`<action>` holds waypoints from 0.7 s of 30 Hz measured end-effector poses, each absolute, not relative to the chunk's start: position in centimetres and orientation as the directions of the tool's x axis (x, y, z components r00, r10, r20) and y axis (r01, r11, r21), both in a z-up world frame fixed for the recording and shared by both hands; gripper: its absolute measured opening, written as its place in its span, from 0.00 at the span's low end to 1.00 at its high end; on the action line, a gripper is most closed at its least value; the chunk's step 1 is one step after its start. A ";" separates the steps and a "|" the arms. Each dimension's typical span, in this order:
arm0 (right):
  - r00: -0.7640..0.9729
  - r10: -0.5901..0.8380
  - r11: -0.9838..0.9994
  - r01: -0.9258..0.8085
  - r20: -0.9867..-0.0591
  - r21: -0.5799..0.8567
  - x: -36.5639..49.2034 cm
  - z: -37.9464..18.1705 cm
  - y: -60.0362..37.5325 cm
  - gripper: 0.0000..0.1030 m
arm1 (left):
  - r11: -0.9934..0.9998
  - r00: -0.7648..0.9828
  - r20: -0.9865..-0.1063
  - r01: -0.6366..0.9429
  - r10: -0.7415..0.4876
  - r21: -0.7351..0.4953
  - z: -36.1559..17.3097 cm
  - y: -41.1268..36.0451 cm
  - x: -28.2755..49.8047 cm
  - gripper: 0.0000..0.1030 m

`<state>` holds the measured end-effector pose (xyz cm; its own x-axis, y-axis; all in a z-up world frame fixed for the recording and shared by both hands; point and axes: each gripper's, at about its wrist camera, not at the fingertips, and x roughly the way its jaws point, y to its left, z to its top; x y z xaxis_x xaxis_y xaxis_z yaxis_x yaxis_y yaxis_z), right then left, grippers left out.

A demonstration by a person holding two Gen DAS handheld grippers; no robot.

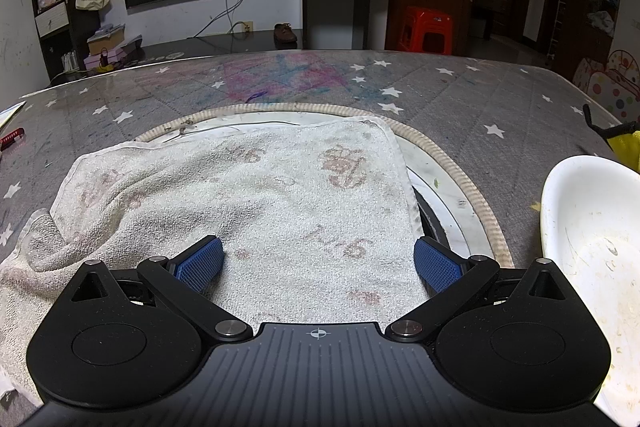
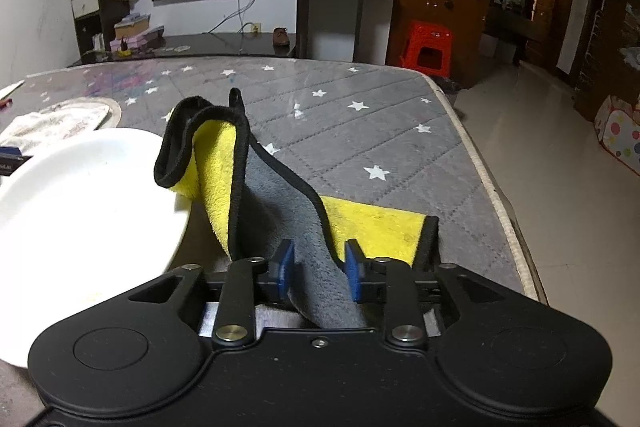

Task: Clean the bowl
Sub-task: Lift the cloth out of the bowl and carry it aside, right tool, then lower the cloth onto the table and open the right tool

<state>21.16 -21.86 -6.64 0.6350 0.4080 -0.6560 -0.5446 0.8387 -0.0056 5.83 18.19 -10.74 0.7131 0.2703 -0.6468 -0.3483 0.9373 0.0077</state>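
Left gripper (image 1: 318, 261): jaws spread wide, empty, over the stained white terry towel (image 1: 248, 195). Right gripper (image 2: 318, 269): blue pads pinch a fold of the yellow-and-grey microfibre cloth with black trim (image 2: 276, 211). The shallow white plastic bowl (image 2: 80, 187) sits on the grey star-print table cover (image 2: 360, 139), touching the cloth on its left; residue streaks its inner wall. Steady the rim with your left, then sweep a bunched pad of cloth across the streaks, pressing lightly so the bowl likely won't skid.

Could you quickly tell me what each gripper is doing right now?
Left gripper: open, over the white towel, holding nothing.
Right gripper: closed on the yellow-grey cloth.
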 end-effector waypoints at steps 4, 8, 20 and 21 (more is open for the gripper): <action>0.641 0.407 0.849 -0.529 -0.651 0.010 20.3 -6.4 -22.8 0.39 | 0.937 0.713 -0.647 -0.348 0.270 0.008 -10.7 18.2 5.8 1.00; 0.644 0.396 0.859 -0.512 -0.654 0.016 19.8 -6.4 -23.7 0.42 | 0.937 0.713 -0.647 -0.348 0.270 0.008 -10.7 18.2 5.8 1.00; 0.622 0.375 0.874 -0.484 -0.688 0.040 19.4 -8.1 -24.7 0.51 | 0.937 0.713 -0.647 -0.348 0.270 0.008 -10.7 18.2 5.8 1.00; 0.621 0.376 0.874 -0.485 -0.687 0.040 19.4 -8.1 -24.6 0.54 | 0.937 0.713 -0.647 -0.348 0.270 0.008 -10.7 18.2 5.8 1.00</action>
<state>19.38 -24.62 -8.14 0.6212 0.3763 -0.6874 -0.4848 0.8737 0.0402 5.81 18.20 -10.74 0.7132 0.2703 -0.6467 -0.3483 0.9374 0.0077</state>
